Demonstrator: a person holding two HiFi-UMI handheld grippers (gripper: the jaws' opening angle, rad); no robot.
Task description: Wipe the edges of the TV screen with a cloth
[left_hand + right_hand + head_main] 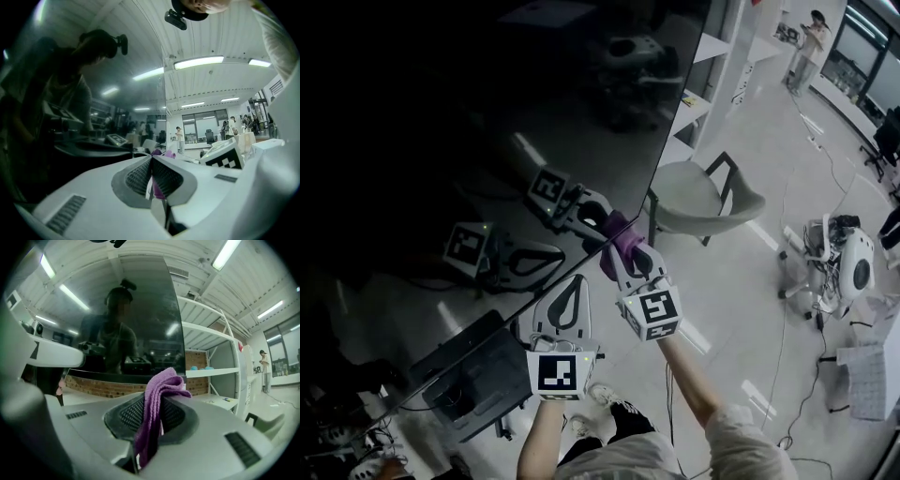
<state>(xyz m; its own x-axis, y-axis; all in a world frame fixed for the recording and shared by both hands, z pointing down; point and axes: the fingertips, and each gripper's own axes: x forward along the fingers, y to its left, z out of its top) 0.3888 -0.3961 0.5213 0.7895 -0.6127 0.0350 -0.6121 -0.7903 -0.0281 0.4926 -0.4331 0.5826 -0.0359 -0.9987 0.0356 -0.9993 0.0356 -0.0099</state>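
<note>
The big dark TV screen fills the upper left of the head view; its right edge and bottom edge meet at a corner near the middle. My right gripper is shut on a folded purple cloth, which rests against the bottom edge just left of that corner. In the right gripper view the cloth sticks up out of the jaws, with the screen behind it. My left gripper is shut just below the bottom edge, beside the right one. Its jaws meet at the tip, and the cloth shows just beyond.
A pale chair stands right of the TV's corner. White shelves run behind the screen's right edge. A black case lies on the floor under the TV. White equipment and cables sit at right; a person stands far off.
</note>
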